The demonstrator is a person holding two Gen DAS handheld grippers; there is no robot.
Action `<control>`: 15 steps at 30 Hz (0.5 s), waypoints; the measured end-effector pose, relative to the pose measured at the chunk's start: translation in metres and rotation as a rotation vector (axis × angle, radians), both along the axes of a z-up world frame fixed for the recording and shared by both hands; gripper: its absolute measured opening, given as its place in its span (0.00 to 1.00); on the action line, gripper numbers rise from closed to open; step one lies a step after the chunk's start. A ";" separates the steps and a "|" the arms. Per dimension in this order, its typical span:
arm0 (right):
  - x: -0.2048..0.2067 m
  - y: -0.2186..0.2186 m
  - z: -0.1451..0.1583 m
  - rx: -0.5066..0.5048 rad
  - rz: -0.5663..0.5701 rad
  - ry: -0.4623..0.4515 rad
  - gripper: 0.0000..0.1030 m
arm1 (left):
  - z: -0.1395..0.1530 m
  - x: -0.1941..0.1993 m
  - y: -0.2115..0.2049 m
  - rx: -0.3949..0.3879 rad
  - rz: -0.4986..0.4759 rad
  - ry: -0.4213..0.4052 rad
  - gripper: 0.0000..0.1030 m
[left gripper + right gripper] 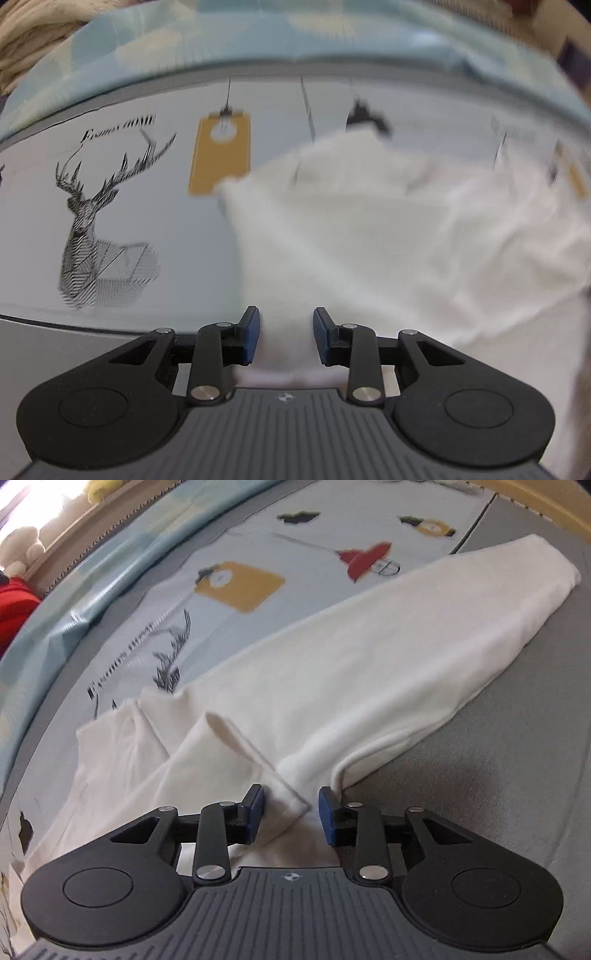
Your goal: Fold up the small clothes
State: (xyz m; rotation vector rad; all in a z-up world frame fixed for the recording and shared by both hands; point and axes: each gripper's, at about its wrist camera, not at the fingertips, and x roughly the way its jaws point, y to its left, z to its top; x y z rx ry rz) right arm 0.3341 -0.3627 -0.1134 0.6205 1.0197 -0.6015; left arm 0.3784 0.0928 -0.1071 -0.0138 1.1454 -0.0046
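White garment (332, 664) lying on a printed bed sheet (236, 528), both grippers standing apart over it.

The sheet is carrying a deer print (92, 221) and a yellow tag print (219, 155) beyond the garment, with bare grey cover (517, 775) lying open beside its folded edge. The garment is lying partly folded and soft, a long fold running away from the right gripper (291, 812). The left gripper (286, 336) is hovering with white cloth between its parted jaws; the right gripper's parted jaws are straddling a hemmed corner.
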 end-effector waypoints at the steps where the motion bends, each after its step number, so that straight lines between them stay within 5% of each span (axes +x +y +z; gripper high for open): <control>1: 0.000 0.004 0.008 -0.049 0.014 -0.013 0.32 | 0.001 0.002 0.000 -0.024 0.014 -0.013 0.34; 6: -0.009 -0.005 0.033 -0.121 -0.017 -0.140 0.33 | -0.013 0.012 -0.001 -0.039 0.061 0.033 0.34; 10: -0.012 -0.040 0.027 -0.079 -0.091 -0.142 0.35 | -0.021 0.011 -0.009 0.034 0.053 0.049 0.34; 15: -0.030 -0.084 0.026 -0.071 -0.179 -0.130 0.39 | -0.006 0.010 -0.025 -0.011 0.024 -0.009 0.41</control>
